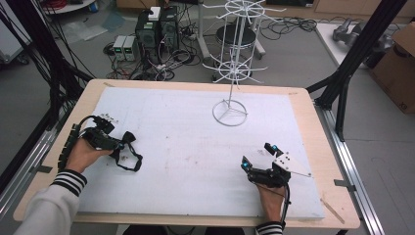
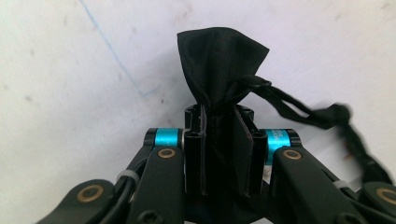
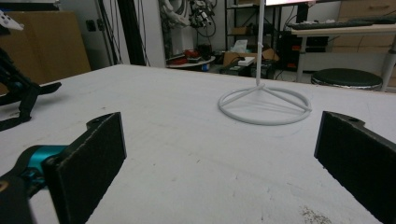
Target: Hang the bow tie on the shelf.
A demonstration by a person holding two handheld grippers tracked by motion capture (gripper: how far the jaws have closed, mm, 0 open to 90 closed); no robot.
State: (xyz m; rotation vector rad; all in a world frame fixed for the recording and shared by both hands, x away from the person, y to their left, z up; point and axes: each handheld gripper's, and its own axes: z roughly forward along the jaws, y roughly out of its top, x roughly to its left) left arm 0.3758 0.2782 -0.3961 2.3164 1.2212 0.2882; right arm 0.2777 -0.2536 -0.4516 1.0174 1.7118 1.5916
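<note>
White foam board (image 1: 186, 147) covers the table. Near its left edge we see the left gripper (image 1: 120, 142), jaws clamped on a black fabric strap (image 2: 217, 70). Right gripper (image 1: 257, 156), near the front edge, jaws wide apart. White wire rack (image 1: 234, 58) stands toward the far edge.

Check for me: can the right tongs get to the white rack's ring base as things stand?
Probably yes: the right tongs are open and facing the ring base, with bare white board between them.

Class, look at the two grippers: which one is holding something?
The left gripper: its jaws are shut on a black fabric item with a strap, while the right gripper stands wide open over the white mat.
</note>
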